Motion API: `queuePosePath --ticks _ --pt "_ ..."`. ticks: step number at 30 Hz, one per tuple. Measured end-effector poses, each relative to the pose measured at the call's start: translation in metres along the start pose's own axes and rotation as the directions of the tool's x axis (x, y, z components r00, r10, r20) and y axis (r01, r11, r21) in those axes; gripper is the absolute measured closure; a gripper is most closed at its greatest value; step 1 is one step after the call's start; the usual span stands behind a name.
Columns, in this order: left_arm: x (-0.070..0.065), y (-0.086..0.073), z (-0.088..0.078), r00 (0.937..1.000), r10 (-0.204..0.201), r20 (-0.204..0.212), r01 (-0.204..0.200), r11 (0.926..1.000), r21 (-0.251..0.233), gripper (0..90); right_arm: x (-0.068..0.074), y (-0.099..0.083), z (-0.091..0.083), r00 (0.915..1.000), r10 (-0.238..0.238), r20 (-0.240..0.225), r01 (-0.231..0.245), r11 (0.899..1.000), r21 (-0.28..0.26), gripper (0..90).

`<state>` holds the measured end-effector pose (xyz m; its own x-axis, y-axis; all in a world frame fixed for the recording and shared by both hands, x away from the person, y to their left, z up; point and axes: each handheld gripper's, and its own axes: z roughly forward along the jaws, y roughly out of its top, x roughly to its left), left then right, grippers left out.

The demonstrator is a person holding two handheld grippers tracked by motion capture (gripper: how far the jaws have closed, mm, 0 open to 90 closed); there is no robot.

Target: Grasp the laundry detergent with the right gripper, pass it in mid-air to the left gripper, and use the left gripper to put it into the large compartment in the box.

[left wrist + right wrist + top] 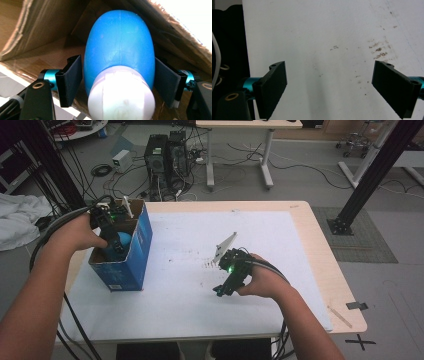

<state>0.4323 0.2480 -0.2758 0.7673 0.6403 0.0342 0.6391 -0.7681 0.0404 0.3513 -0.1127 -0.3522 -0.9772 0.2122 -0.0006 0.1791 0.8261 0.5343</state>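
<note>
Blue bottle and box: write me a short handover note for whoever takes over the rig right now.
Left gripper: inside the blue cardboard box, jaws either side of the blue bottle with the white cap; whether the pads press on it is unclear.
Right gripper: open, holding nothing, over the white sheet.
Done: bottle is down in the box.
Left: confirm the release, then lift the left gripper clear of the box.

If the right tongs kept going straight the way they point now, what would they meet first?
Most likely the white sheet that covers the table. The right tongs stand open with nothing between them and angle down toward it, and no object lies ahead. How near the sheet is cannot be judged.
</note>
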Motion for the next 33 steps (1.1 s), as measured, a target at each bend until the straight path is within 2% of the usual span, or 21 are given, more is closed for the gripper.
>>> queuePosePath --ticks 13,25,29,31,33 --pt "-0.005 -0.001 -0.02 0.9999 -0.01 -0.002 0.01 0.9998 -0.015 24.4 0.0 0.0 -0.001 1.0 0.002 -0.001 -0.002 1.0 -0.007 11.9" --pt "-0.017 -0.001 -0.046 0.9997 0.02 -0.015 -0.02 0.9996 -0.022 19.5 -0.001 -0.001 -0.005 1.0 0.006 -0.003 -0.006 1.0 -0.007 11.9" --pt "-0.02 0.0 -0.055 0.9992 0.025 -0.031 -0.026 0.9991 -0.032 17.9 -0.002 -0.001 -0.006 1.0 0.007 -0.002 -0.007 1.0 -0.003 11.9" --pt "-0.022 -0.001 -0.06 0.9993 0.013 -0.036 -0.014 0.9988 -0.047 15.0 -0.002 0.0 -0.008 1.0 0.004 -0.002 -0.004 1.0 -0.001 11.9" --pt "-0.024 -0.001 -0.064 0.999 0.022 -0.038 -0.024 0.9984 -0.05 15.0 -0.003 0.0 -0.011 0.9999 0.008 -0.008 -0.007 1.0 0.002 11.9"
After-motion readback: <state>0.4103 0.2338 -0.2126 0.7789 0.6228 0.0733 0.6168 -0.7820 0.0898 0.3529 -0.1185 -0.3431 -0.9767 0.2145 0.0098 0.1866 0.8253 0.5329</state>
